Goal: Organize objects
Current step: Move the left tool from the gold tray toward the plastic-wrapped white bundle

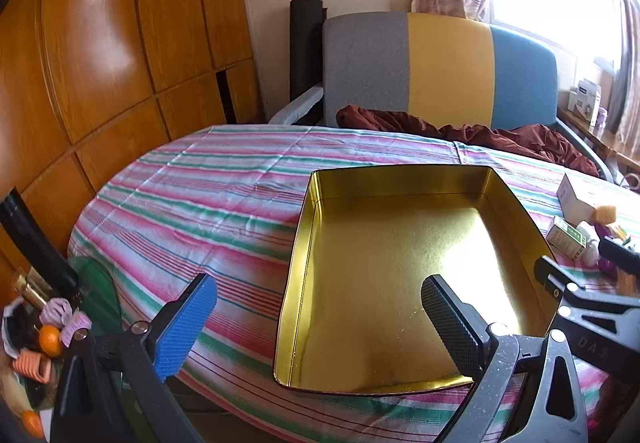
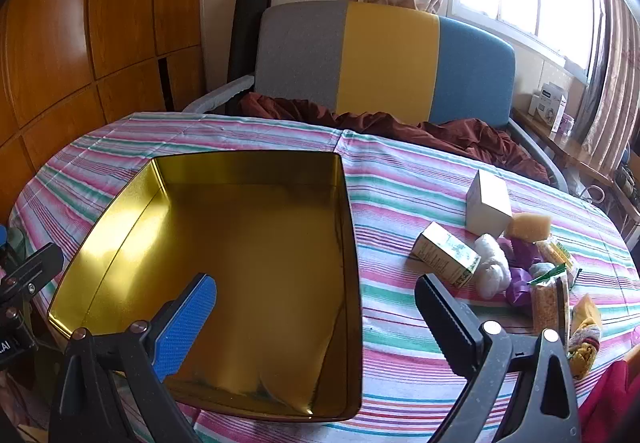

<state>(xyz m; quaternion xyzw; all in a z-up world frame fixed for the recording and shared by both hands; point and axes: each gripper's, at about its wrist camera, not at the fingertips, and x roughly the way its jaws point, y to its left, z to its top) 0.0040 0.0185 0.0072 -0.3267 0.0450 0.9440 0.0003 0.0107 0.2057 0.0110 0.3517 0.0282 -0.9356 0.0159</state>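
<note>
Room: wood-panelled wall, a grey, yellow and blue chair [image 2: 384, 59] behind, bright window at right. The surface [image 2: 400, 179], under a striped cloth, carries an empty gold tin [image 2: 224, 267] towards its near left edge, evidently the receptacle. The loose items lie clustered near the right edge: white box [image 2: 488, 203], green carton [image 2: 446, 255], sponge [image 2: 527, 227]. Left gripper [image 1: 320, 317] and right gripper [image 2: 316, 317] hover, jaws apart, holding nothing.

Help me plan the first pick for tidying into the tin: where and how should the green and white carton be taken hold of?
Grip the green and white carton across its two long side faces, near mid-length, coming down from above with the open right hand-held gripper. It lies flat on the striped cloth, and the side toward the gold tin is clear, while a white wad crowds its far end.
</note>
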